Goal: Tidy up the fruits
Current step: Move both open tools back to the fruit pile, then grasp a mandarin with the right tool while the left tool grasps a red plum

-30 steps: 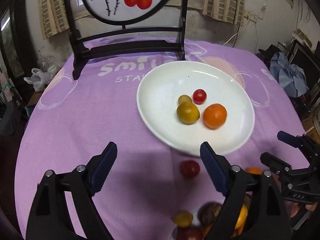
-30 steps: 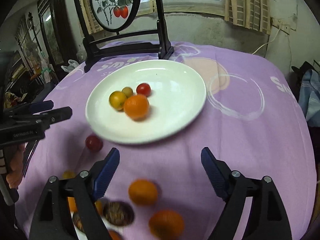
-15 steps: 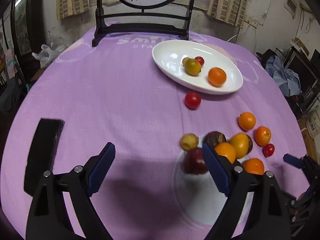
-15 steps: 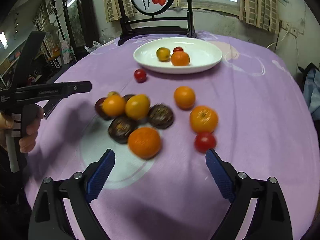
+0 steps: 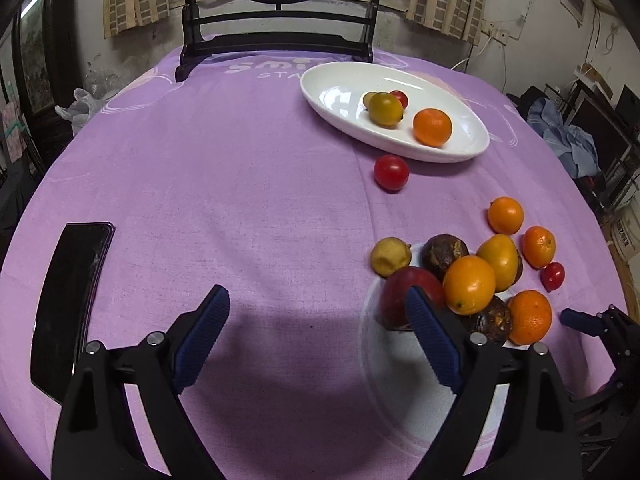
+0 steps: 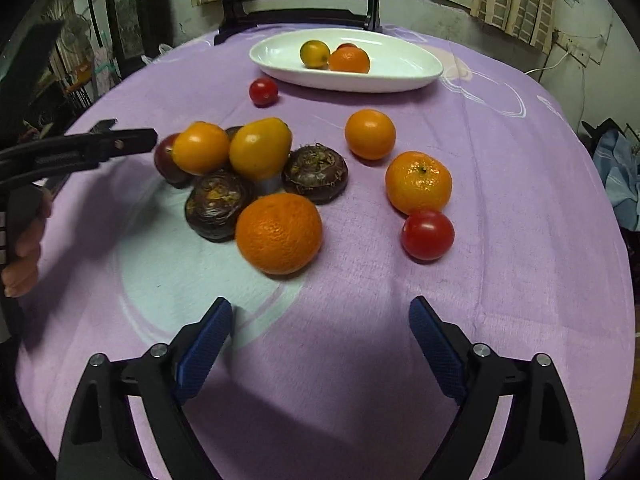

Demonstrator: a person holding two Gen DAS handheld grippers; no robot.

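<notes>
A white plate (image 5: 344,94) (image 6: 400,68) at the far side of the purple table holds a yellow-green fruit (image 5: 385,109), a small tomato (image 5: 400,98) and an orange (image 5: 432,127). A red tomato (image 5: 391,172) (image 6: 263,91) lies just in front of it. Nearer lies a pile of oranges, yellow fruits, dark brown fruits and a dark red one (image 5: 472,284) (image 6: 248,168). A big orange (image 6: 279,233) and a tomato (image 6: 427,235) lie closest to my right gripper (image 6: 320,340), which is open and empty. My left gripper (image 5: 316,336) is open and empty, left of the pile.
A black phone (image 5: 72,300) lies at the table's left edge. A dark wooden stand with a round painted screen (image 5: 280,8) stands behind the plate. Clothes and clutter (image 5: 568,140) lie off the table's right side.
Both grippers have pulled back from the plate toward the near side of the table, and the pile of fruit has come into full view. Both stay open.
</notes>
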